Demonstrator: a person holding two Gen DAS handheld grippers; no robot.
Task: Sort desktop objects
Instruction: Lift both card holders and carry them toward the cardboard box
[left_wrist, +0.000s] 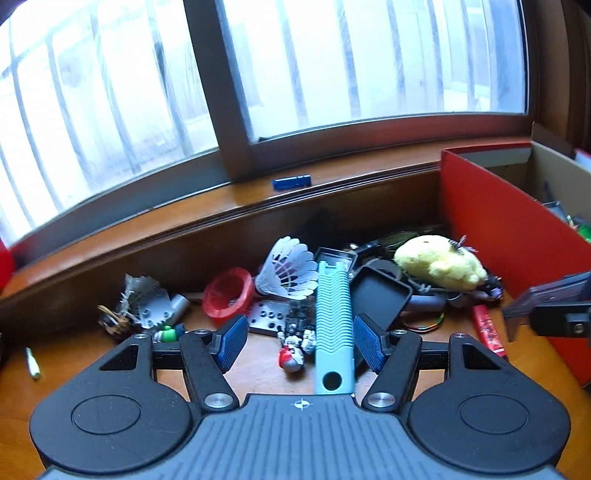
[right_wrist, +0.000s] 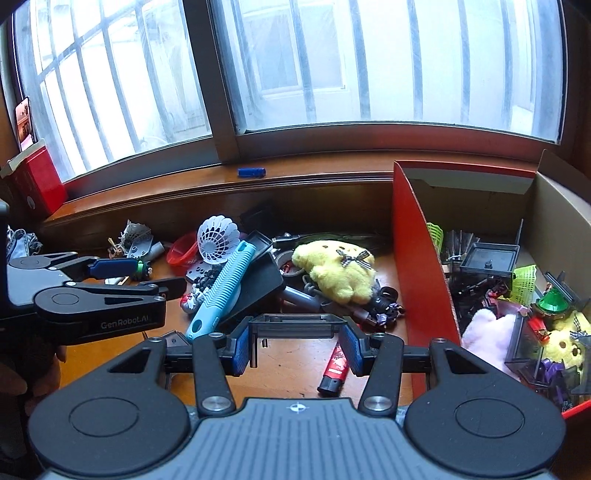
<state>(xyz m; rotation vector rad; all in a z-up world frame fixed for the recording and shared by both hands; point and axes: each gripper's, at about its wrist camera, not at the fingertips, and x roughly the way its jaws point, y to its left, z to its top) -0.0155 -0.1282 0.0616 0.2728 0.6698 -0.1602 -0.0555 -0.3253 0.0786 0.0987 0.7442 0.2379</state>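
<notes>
1. A small dark translucent tray (right_wrist: 297, 325) is gripped across its ends between the blue pads (right_wrist: 239, 349) of the right gripper (right_wrist: 296, 349) and is held above the wooden desk (right_wrist: 295, 363), near the left wall of the red cardboard box (right_wrist: 421, 251).
2. In the left wrist view, the same tray (left_wrist: 546, 295) is seen at the right edge, in front of the red box (left_wrist: 517, 229).
3. The left gripper (left_wrist: 301, 341) is seen with its jaws parted and nothing pressed between its pads (left_wrist: 231, 341); the light blue ribbed handle (left_wrist: 332, 325) lies on the desk beneath the gap, apart from them.
4. The handle (right_wrist: 221, 288) is laid partly over a flat black tray (right_wrist: 258, 291) in the middle of the clutter.
5. A white shuttlecock (right_wrist: 216, 240) is set just behind the handle, with a red ring-shaped object (right_wrist: 181, 251) beside it on the left.
6. A yellow plush toy (right_wrist: 340, 269) with a checked bow is found to the right of the black tray, near the box.
7. A red and black stick (right_wrist: 334, 369) is laid on the bare desk below the held tray.
8. The box is filled with sorted things: a pink plush (right_wrist: 487, 328), green mesh pieces (right_wrist: 524, 280) and dark trays, though the smaller items cannot be told apart with certainty.
9. A blue object (right_wrist: 252, 172) is placed on the window sill (right_wrist: 332, 173).
</notes>
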